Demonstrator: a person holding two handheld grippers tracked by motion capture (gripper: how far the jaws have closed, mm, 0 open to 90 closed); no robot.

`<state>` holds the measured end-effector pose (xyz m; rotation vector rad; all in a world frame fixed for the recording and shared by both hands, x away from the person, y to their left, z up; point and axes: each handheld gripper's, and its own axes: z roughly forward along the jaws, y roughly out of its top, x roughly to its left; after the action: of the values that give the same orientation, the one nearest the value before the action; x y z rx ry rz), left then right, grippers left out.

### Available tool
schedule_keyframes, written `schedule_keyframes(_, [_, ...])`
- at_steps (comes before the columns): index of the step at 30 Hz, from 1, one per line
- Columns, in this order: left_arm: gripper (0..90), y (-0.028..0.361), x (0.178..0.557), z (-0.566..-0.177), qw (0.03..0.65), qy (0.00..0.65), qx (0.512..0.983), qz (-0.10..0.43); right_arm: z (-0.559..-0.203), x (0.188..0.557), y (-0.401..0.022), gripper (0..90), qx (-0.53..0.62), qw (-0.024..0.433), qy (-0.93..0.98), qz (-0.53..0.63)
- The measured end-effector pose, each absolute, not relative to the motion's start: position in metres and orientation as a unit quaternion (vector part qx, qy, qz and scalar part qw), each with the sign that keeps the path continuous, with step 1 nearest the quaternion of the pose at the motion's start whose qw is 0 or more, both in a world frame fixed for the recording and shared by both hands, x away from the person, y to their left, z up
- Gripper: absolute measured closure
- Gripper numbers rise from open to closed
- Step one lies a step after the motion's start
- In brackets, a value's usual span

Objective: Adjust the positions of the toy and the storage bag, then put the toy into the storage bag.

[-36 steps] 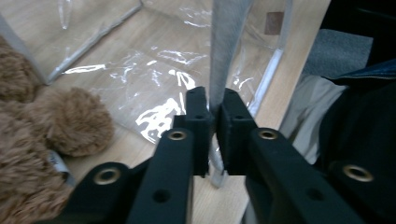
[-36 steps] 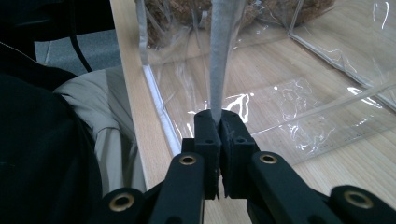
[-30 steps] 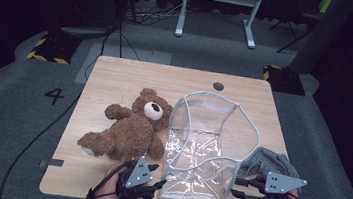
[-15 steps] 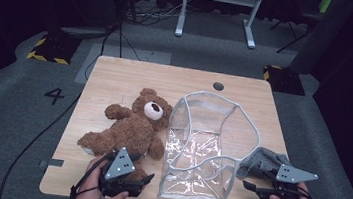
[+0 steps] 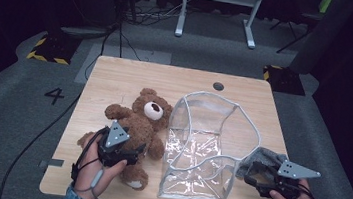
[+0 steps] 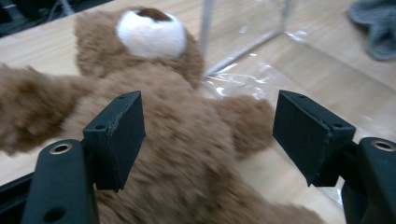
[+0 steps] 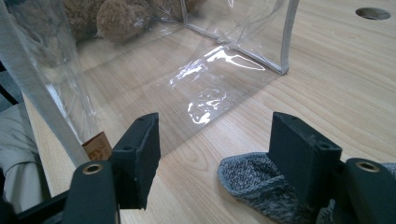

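A brown teddy bear [image 5: 136, 122] lies on its back on the left half of the wooden table [image 5: 117, 75]. My left gripper [image 5: 141, 151] hovers over its belly, open, its jaws just having been opening. In the left gripper view the bear [image 6: 177, 144] lies under the gripper [image 6: 210, 107], untouched by the pads. A clear plastic bag [image 5: 204, 148] with grey trim stands open mid-table. My right gripper [image 5: 251, 177] sits right of it, open, its jaws just having been opening, over a grey knitted sock [image 5: 261, 157]. The sock [image 7: 259, 186] lies under the right gripper [image 7: 217, 126].
A round cable hole [image 5: 218, 86] sits near the table's far edge. The bag's clear wall [image 7: 140, 56] stands close ahead of the right gripper. Dark floor, cables and a white table frame [image 5: 215, 3] lie beyond the table.
Both grippers have come away from the bag's front edge. The left one moved left and up over the bear. The right one shifted slightly right to the sock. Both jaw pairs stand wider.
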<state>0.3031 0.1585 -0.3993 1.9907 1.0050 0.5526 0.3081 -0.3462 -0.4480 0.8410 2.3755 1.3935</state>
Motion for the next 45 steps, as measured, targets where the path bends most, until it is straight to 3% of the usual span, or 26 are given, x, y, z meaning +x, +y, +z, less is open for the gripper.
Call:
schedule_keyframes(9, [23.5,0.154,0.330,-0.404,0.393,0.400,0.800,0.212,-0.443,0.303,-0.352,36.3,0.300,0.139,0.810,0.484])
schedule_keyframes(10, [23.5,0.154,0.331,-0.404,0.390,0.400,0.801,0.216,-0.437,0.303,-0.354,49.0,0.295,0.147,0.808,0.489])
schedule_keyframes(11, [23.5,0.154,0.332,-0.405,0.392,0.402,0.800,0.214,-0.430,0.302,-0.355,55.3,0.282,0.143,0.812,0.491])
schedule_keyframes(21, [22.9,0.154,0.351,-0.410,0.379,0.408,0.803,0.211,-0.384,0.307,-0.349,48.8,0.260,0.162,0.804,0.510])
schedule_keyframes(32, [20.4,0.145,0.375,-0.411,0.346,0.428,0.812,0.197,-0.388,0.310,-0.343,45.9,0.263,0.147,0.806,0.509])
schedule_keyframes(45, [17.1,0.141,0.400,-0.420,0.260,0.475,0.823,0.173,-0.394,0.308,-0.346,42.6,0.270,0.143,0.804,0.511])
